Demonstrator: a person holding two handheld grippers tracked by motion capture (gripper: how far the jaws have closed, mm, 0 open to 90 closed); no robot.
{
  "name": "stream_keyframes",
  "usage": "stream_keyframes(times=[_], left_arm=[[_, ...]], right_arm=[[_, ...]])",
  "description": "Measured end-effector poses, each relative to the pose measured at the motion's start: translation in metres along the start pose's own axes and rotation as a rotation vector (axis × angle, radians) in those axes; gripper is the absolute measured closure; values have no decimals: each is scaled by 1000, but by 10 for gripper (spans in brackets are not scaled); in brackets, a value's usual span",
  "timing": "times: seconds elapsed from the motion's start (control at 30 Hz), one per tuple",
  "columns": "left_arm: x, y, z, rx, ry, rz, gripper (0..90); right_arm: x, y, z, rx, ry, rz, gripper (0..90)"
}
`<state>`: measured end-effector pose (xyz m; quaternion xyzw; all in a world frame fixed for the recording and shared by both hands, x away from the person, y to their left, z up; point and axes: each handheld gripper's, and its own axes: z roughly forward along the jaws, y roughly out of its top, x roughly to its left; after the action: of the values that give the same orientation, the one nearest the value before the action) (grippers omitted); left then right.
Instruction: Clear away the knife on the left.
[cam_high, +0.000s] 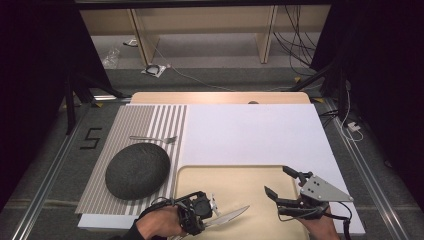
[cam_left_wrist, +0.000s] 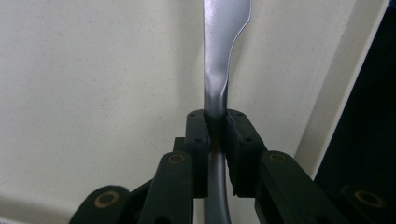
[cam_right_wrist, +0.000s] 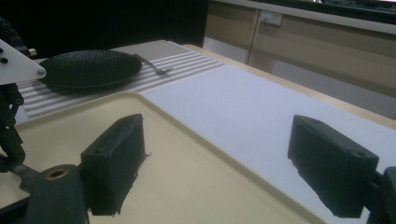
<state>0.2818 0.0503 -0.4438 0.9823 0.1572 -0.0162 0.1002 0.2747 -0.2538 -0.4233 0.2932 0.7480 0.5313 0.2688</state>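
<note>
A steel table knife (cam_high: 231, 216) is clamped by its handle in my left gripper (cam_high: 212, 212), low over the near part of the cream tray (cam_high: 240, 172). In the left gripper view the knife (cam_left_wrist: 219, 60) runs up from between the shut pads (cam_left_wrist: 198, 135), blade ahead over the tray (cam_left_wrist: 93, 93). My right gripper (cam_high: 280, 181) hovers over the tray's right side with its jaws wide apart and nothing between them; the right gripper view shows the same gap (cam_right_wrist: 215, 158). A dark round plate (cam_high: 137, 170) and a fork (cam_high: 152, 139) lie on the striped placemat (cam_high: 150, 120).
A white mat (cam_high: 250, 132) covers the table right of the striped placemat. The plate (cam_right_wrist: 88, 69) and fork (cam_right_wrist: 154, 67) lie far off in the right gripper view. Beyond the table are floor cables (cam_high: 200, 80) and wooden shelving (cam_high: 200, 30).
</note>
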Motion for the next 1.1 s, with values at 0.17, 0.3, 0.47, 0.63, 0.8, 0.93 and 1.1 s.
stream_keyframes(times=[0.17, 0.3, 0.47, 0.63, 0.8, 0.93, 1.1], left_arm=[[2, -1, 6, 14, -7, -9, 794], [3, -1, 8, 17, -15, -15, 794], [2, -2, 10, 17, -14, -13, 791], [0, -4, 2, -39, 7, -5, 655], [-3, -3, -8, -109, 30, 12, 641], [-6, -2, -5, -144, 40, 41, 744], [-10, 0, -1, -190, 47, 86, 849]], right_arm=[[0, 0, -1, 2, 0, -1, 197], [0, 0, 0, -3, 2, 1, 197], [0, 0, -1, 1, 3, 0, 197], [0, 0, -1, 5, 4, 0, 197], [0, 0, -1, 2, 5, 0, 197], [1, 0, -1, 6, 7, 0, 197], [1, 0, -1, 5, 6, 0, 198]])
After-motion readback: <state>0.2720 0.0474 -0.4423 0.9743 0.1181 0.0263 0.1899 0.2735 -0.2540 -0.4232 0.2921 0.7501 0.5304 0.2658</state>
